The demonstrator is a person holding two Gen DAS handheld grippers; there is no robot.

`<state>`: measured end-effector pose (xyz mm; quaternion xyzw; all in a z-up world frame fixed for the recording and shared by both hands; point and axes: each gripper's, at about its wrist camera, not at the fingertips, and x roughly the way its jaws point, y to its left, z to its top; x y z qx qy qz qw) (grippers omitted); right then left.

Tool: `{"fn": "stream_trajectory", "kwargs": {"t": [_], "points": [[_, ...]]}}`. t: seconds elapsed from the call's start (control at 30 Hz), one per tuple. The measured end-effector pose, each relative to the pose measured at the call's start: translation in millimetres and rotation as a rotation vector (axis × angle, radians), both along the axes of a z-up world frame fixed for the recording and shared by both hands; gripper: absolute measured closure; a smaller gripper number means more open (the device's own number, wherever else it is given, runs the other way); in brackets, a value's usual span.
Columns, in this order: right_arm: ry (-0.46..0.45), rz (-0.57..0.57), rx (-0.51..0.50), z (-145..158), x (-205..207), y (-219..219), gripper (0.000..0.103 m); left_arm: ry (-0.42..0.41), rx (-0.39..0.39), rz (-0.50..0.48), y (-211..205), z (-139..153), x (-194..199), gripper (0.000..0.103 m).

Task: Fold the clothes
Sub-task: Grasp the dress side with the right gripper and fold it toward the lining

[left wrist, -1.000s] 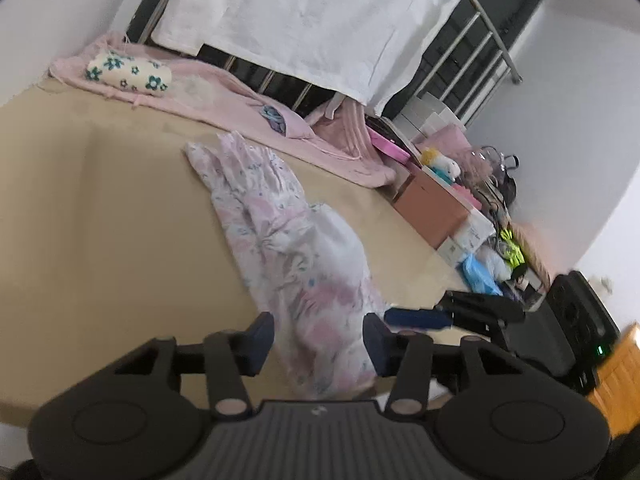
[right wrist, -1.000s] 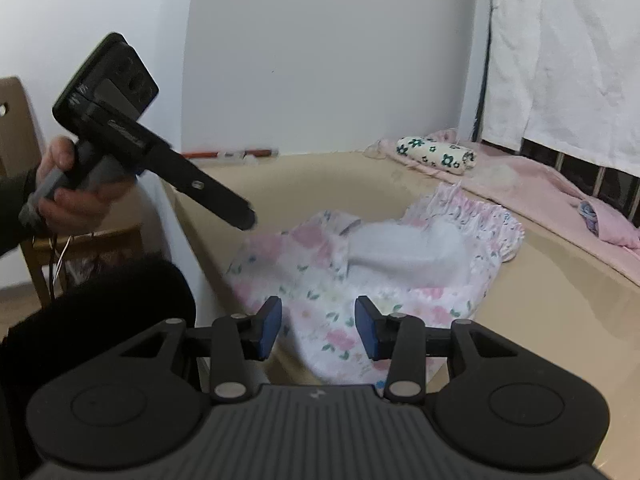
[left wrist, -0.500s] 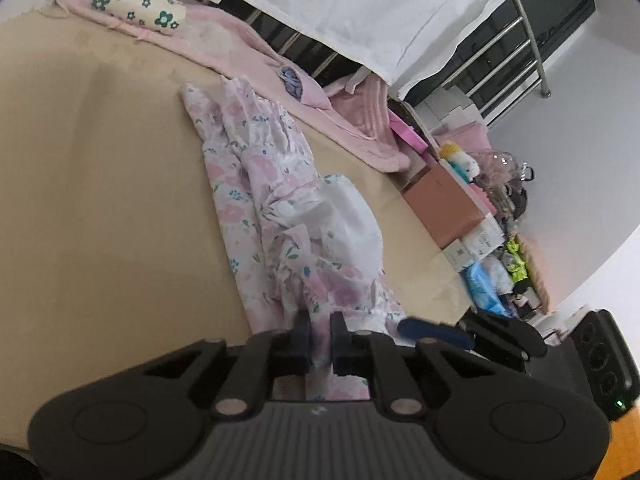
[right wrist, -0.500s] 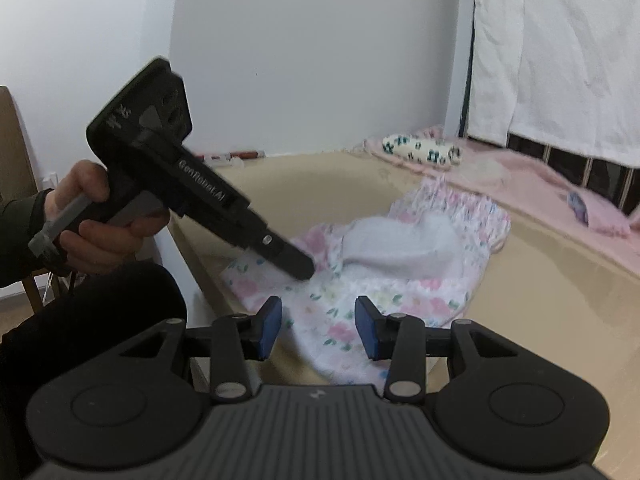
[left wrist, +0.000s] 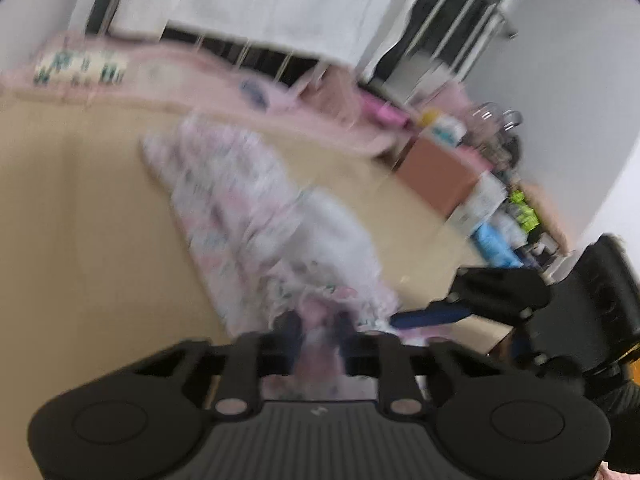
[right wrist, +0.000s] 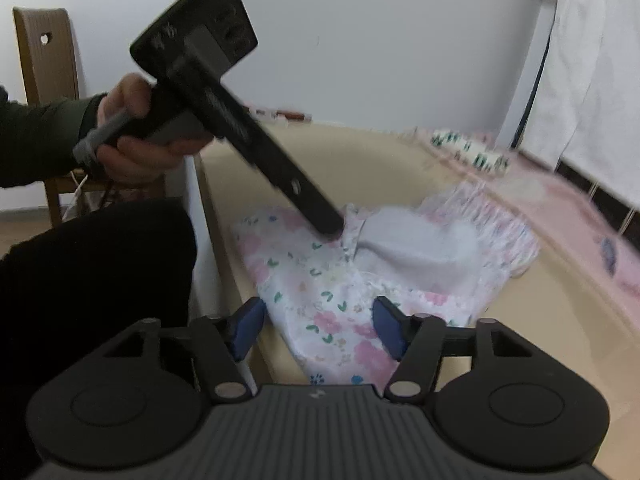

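Observation:
A pink floral garment with a white inner part lies crumpled on the beige table. My left gripper has a bunch of that cloth between its pads, and its jaws are still closing on it. The right wrist view shows the left gripper tip down on a raised fold of the floral garment. My right gripper hovers over the garment's near corner at the table edge. Its jaws are opening and the pads touch nothing. Its blue finger reaches in from the right.
A pink blanket and a floral pillow lie along the table's far side under a hanging white sheet. Boxes and clutter stand to the right. A wooden chair, a hand and a dark knee are left.
The left gripper moved down to the garment and its jaws closed from wide apart onto a fold of it. The right gripper's jaws spread wider and it rolled slightly.

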<state>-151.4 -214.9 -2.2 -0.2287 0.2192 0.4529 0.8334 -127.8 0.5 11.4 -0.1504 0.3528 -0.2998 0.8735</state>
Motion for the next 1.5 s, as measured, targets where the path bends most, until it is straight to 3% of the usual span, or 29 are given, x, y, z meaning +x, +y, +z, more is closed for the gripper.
{"fn": "stream_trajectory", "kwargs": {"t": [0.1, 0.2, 0.27, 0.3, 0.37, 0.4, 0.43, 0.53, 0.7, 0.8, 0.87, 0.97, 1.0, 1.03, 1.07, 1.1, 1.13, 1.17, 1.2, 1.3, 1.4, 1.47, 1.5], "points": [[0.085, -0.009, 0.052, -1.2, 11.8, -6.2, 0.067, 0.006, -0.032, -0.003, 4.8, -6.1, -1.5, 0.089], [0.101, -0.017, 0.055, 0.3, 16.5, -5.5, 0.083, -0.008, 0.004, -0.014, 3.5, -3.8, -6.2, 0.089], [0.137, -0.011, 0.066, 2.9, 18.9, -6.0, 0.085, -0.023, 0.035, -0.032, 2.2, -1.0, -10.1, 0.089], [0.154, -0.002, 0.068, 4.3, 20.1, -5.3, 0.085, -0.041, 0.056, -0.049, 2.1, 2.7, -12.2, 0.082], [0.192, 0.018, 0.085, 5.2, 22.8, -7.7, 0.085, -0.132, 0.091, -0.079, 5.9, 14.0, -24.3, 0.057], [0.211, 0.023, 0.095, 5.4, 24.4, -9.4, 0.085, -0.195, 0.096, -0.088, 8.6, 21.9, -32.9, 0.039], [0.228, 0.023, 0.101, 6.6, 25.9, -12.1, 0.085, -0.262, 0.090, -0.106, 11.6, 29.7, -42.6, 0.029], [0.268, 0.040, 0.112, 14.5, 30.6, -17.4, 0.090, -0.431, 0.099, -0.248, 11.6, 49.4, -69.4, 0.022], [0.329, 0.085, 0.126, 38.0, 41.3, -22.0, 0.095, -0.632, 0.358, -0.491, -25.7, 36.2, -94.9, 0.015], [0.357, 0.101, 0.112, 43.7, 47.3, -23.2, 0.095, -0.705, 0.475, -0.489, -39.3, 16.4, -92.6, 0.017], [0.388, 0.117, 0.115, 44.9, 49.2, -23.8, 0.095, -0.715, 0.487, -0.467, -42.1, 8.9, -87.4, 0.022], [0.439, 0.128, 0.150, 45.6, 50.6, -27.3, 0.095, -0.667, 0.434, -0.467, -38.3, 5.0, -76.7, 0.052], [0.455, 0.130, 0.164, 45.8, 50.9, -28.8, 0.095, -0.618, 0.415, -0.471, -36.3, 4.0, -70.6, 0.072], [0.458, 0.120, 0.175, 46.4, 50.8, -31.0, 0.095, -0.567, 0.385, -0.463, -32.0, 4.2, -63.8, 0.076], [0.434, 0.086, 0.175, 47.5, 47.9, -34.4, 0.090, -0.520, 0.349, -0.448, -26.5, 5.0, -56.9, 0.077], [0.409, 0.052, 0.174, 48.8, 44.6, -38.0, 0.069, -0.473, 0.313, -0.433, -21.0, 5.9, -50.0, 0.080], [0.371, 0.019, 0.174, 50.9, 36.5, -43.3, 0.056, -0.425, 0.276, -0.417, -15.5, 6.7, -43.1, 0.084], [0.300, 0.001, 0.176, 52.5, 21.5, -50.0, 0.024, -0.384, 0.245, -0.405, -10.0, 8.4, -37.3, 0.085], [0.220, 0.004, 0.176, 52.5, 6.5, -53.9, 0.006, -0.348, 0.210, -0.401, -4.3, 11.4, -32.6, 0.087], [-0.016, 0.020, 0.130, 43.0, -32.5, -49.4, 0.003, -0.277, 0.136, -0.431, 4.1, 19.0, -27.0, 0.090], [-0.177, 0.043, 0.042, 24.9, -50.6, -27.8, 0.005, -0.245, 0.128, -0.483, 7.9, 22.3, -30.8, 0.092], [-0.248, 0.054, 0.014, 14.8, -47.5, -19.0, 0.008, -0.212, 0.102, -0.508, 12.5, 24.1, -33.7, 0.092], [-0.245, 0.057, 0.016, 11.8, -41.7, -15.1, 0.017, -0.194, 0.081, -0.526, 15.3, 24.6, -35.7, 0.093]]}}
